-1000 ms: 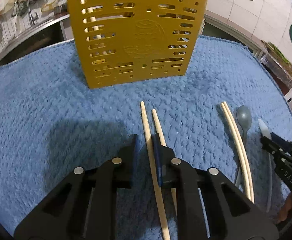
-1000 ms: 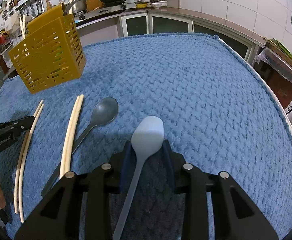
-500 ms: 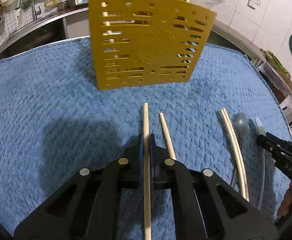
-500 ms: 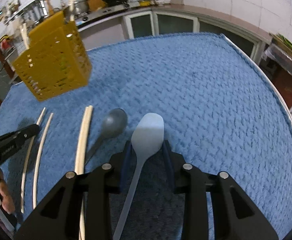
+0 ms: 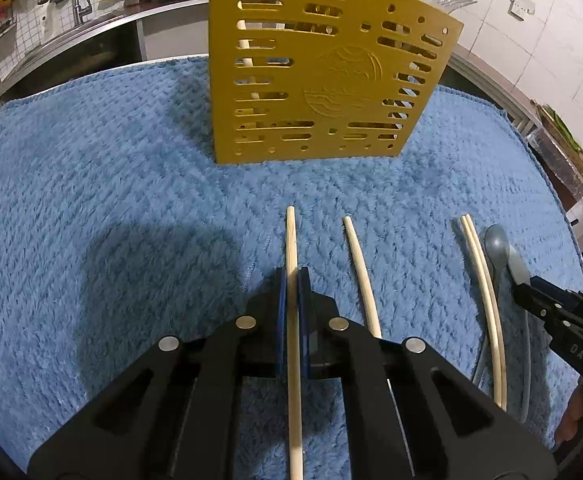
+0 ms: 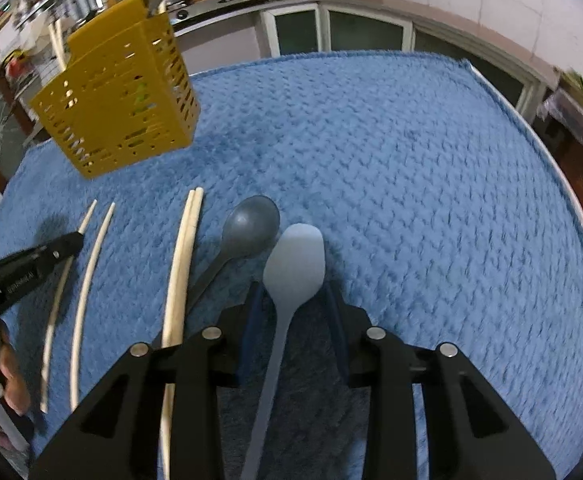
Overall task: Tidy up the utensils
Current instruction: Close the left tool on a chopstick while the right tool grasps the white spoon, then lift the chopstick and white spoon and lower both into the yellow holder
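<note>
Your left claw (image 5: 290,280) is clamped tight on one chopstick (image 5: 291,236), the blue pads pinching its shaft with the tip poking out ahead toward the yellow holder (image 5: 319,80). Its mate, the second chopstick (image 5: 361,272), lies loose on the blue towel (image 5: 91,220) just to the right. Lift straight up first so the long tail behind the claw clears the nap, then tilt the stick near upright before you bring it over the holder's rim; judging by the thin shaft, it could pivot in the pads if you swing fast. Your right claw (image 6: 291,292) stands partly open astride the pale blue spatula (image 6: 295,256), pads either side of the neck; whether they touch it cannot be told, and it looks not yet gripped. Close lower on the handle, not on the flared blade, and mind the grey spoon (image 6: 251,222) touching it on the left and the paired chopsticks (image 6: 189,236) beyond that. The holder stands upright on the towel at the far left of the worktop, well apart from the loose pieces. It already carries a few pale sticks: one shows through the slots on its left side, others rise above the rim. A greenish thing shows through the perforations in the right view; what it is cannot be told.
</note>
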Tool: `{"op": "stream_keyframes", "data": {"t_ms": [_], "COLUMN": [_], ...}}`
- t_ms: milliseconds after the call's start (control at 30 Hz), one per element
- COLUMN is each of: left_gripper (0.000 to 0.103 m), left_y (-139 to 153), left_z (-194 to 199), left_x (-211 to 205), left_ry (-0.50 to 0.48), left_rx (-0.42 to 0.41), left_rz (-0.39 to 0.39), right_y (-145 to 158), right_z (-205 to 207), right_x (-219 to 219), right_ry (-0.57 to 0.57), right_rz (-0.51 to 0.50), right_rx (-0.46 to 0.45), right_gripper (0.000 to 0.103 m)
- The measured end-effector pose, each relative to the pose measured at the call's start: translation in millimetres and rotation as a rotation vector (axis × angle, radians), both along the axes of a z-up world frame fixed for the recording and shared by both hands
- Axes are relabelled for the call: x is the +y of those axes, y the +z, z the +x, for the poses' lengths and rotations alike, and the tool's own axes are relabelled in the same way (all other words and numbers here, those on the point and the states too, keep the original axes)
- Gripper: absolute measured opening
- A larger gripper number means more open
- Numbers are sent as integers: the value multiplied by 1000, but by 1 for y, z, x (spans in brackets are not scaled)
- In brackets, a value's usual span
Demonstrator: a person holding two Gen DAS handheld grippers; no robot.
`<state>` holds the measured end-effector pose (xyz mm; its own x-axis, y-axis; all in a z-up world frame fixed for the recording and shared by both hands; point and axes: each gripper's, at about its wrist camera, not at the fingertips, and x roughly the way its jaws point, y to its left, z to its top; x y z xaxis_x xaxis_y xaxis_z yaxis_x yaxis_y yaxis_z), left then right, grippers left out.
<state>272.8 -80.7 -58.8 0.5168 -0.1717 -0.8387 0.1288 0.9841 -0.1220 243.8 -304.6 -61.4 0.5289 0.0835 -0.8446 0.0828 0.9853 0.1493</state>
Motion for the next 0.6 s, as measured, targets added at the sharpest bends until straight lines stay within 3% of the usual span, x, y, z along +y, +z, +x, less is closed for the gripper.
{"op": "stream_keyframes", "data": {"t_ms": [200, 367, 600], "left_gripper": [4, 4, 4], "left_y": [0, 2, 26], "left_z": [6, 8, -4], "left_x": [-4, 0, 26], "left_ry": [-12, -13, 21], "left_rx": [16, 7, -70], "left_rz": [19, -10, -86], "right_y": [-4, -2, 23], "right_z": [10, 12, -7], "right_x": [8, 7, -3], "right_ry": [-42, -58, -50], "right_rz": [-47, -53, -1], "right_rx": [32, 19, -117], "right_gripper": [30, 29, 29]}}
